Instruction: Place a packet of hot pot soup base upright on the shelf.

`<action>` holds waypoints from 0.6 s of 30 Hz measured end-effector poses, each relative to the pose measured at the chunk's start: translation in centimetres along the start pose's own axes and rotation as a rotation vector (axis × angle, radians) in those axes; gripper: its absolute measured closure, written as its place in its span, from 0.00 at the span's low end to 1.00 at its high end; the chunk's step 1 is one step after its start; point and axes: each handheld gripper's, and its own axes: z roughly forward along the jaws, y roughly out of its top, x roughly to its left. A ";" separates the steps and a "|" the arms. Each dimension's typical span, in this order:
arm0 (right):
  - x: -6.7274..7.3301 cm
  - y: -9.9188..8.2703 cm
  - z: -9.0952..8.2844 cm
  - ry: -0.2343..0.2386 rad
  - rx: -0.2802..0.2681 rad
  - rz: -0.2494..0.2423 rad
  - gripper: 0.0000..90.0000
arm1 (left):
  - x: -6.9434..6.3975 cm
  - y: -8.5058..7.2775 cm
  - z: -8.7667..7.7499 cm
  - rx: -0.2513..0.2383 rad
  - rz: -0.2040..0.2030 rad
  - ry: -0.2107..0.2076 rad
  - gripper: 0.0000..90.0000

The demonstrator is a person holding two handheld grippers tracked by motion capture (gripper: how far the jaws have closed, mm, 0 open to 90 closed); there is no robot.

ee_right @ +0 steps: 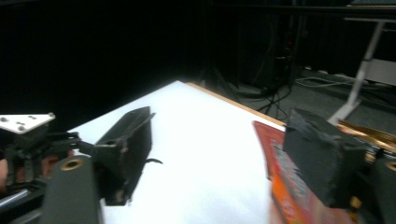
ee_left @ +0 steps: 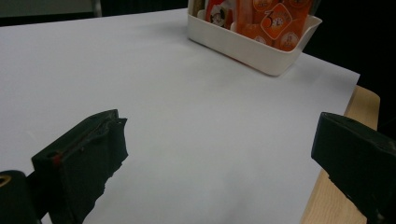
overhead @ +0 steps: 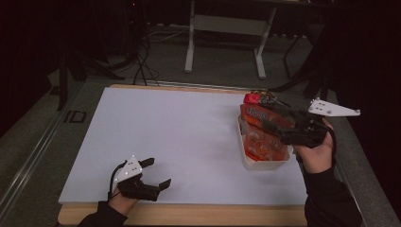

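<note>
We see the right gripper (overhead: 276, 124) at the right of the high view, held in a hand (overhead: 316, 153) over the white bin (overhead: 265, 164), which sits on the white sheet (overhead: 179, 137) covering the desk (overhead: 189, 215). Its fingers stand apart with nothing pressed between them. In the right gripper view one finger (ee_right: 126, 149) rises at lower left and the other (ee_right: 322, 154) at lower right, and an orange packet (ee_right: 289, 182) lies just beside the right-hand finger; we cannot tell whether they touch. In the high view the orange packets (overhead: 260, 137) stand packed in the bin at centre right, with a red-topped one (overhead: 253, 99) at the bin's far end. The left gripper (overhead: 158, 172) rests at the lower left of the high view, near the front edge of the sheet and well apart from the bin. Its fingers are wide apart and hold nothing; in the left gripper view they rise at the lower left (ee_left: 88, 154) and lower right (ee_left: 355, 154), with bare sheet between them and the bin (ee_left: 261, 51) at the top centre of that frame.
</note>
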 end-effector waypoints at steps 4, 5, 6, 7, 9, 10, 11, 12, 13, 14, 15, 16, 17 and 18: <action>0.7 -0.3 0.7 0.028 0.005 0.006 0.20 | 0.0 0.0 -0.1 -0.002 0.000 -0.001 0.02; 0.9 -0.4 0.9 0.039 0.008 0.007 0.20 | 0.0 0.0 -0.1 -0.001 0.001 0.000 0.02; 1.1 -0.6 1.2 0.047 0.014 0.003 0.19 | 0.0 0.0 -0.1 -0.003 -0.001 -0.001 0.02; 1.3 -0.7 1.4 0.049 0.019 0.000 0.18 | 0.0 0.0 -0.1 -0.002 -0.002 -0.002 0.02; 1.6 -1.0 1.8 0.072 0.024 0.005 0.17 | 0.0 0.0 -0.1 0.000 0.002 -0.001 0.02; 1.8 -1.2 2.0 0.080 0.027 0.005 0.16 | 0.0 0.0 -0.1 -0.002 0.000 -0.003 0.02; 2.0 -1.4 2.2 0.081 0.029 0.002 0.16 | 0.0 0.0 -0.1 -0.002 0.000 -0.003 0.02; 2.1 -1.6 2.3 0.091 0.035 0.004 0.16 | 0.0 0.0 -0.1 -0.001 0.003 -0.003 0.02; 2.2 -1.7 2.5 0.101 0.037 0.008 0.16 | -0.1 0.0 -0.1 -0.003 0.003 -0.003 0.02; 2.3 -1.9 2.7 0.104 0.037 0.011 0.16 | -0.1 0.0 -0.1 -0.004 0.001 -0.004 0.02; 2.5 -2.1 2.9 0.107 0.040 0.012 0.16 | -0.1 0.1 -0.1 -0.004 0.002 -0.004 0.02; 2.6 -2.4 3.1 0.114 0.049 0.011 0.15 | -0.1 0.0 -0.1 -0.008 0.001 -0.004 0.02; 2.9 -2.9 3.4 0.136 0.059 0.012 0.15 | -0.1 0.1 -0.1 -0.008 0.000 -0.005 0.02; 2.9 -2.9 3.4 0.136 0.059 0.012 0.15 | -0.1 0.1 -0.1 -0.006 0.002 -0.005 0.02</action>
